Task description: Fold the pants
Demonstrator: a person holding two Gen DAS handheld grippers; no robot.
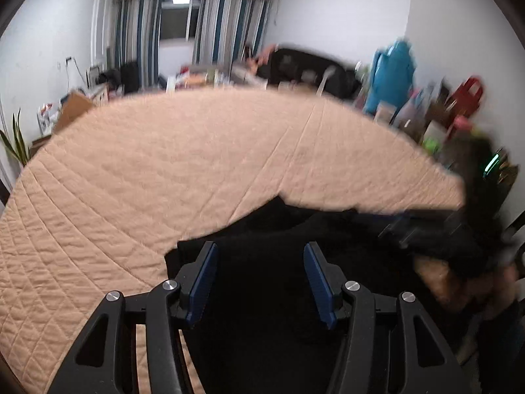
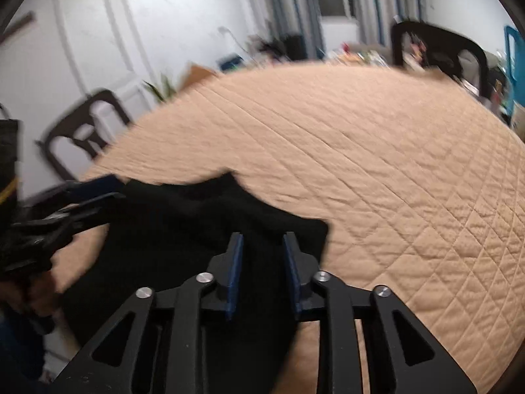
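The black pants lie bunched at the near edge of the peach quilted cover, with most of the cover stretching bare and wrinkled away from you toward the curtained window. The cloth is a dark mass with little visible detail, so you cannot tell waistband from leg, nor where its long axis truly runs; it seems to spread across in front of you, from one tool toward the other.

Your right gripper sits over the right end of the pants, jaws drawn narrow with black fabric in the slot between the blue pads. A gap shows between the pads, and whether they actually pinch the cloth is not clear from this view. Your left gripper hangs above the other end, jaws standing about half wide, cloth below them and nothing caught between.

Both tools point down and forward onto the garment, so the pants lie directly under and just ahead of each. The right is the nearer to a hold; the left likely needs to drop onto its edge and close before any fold across the cover can start.

Chairs and room clutter sit beyond, well apart.
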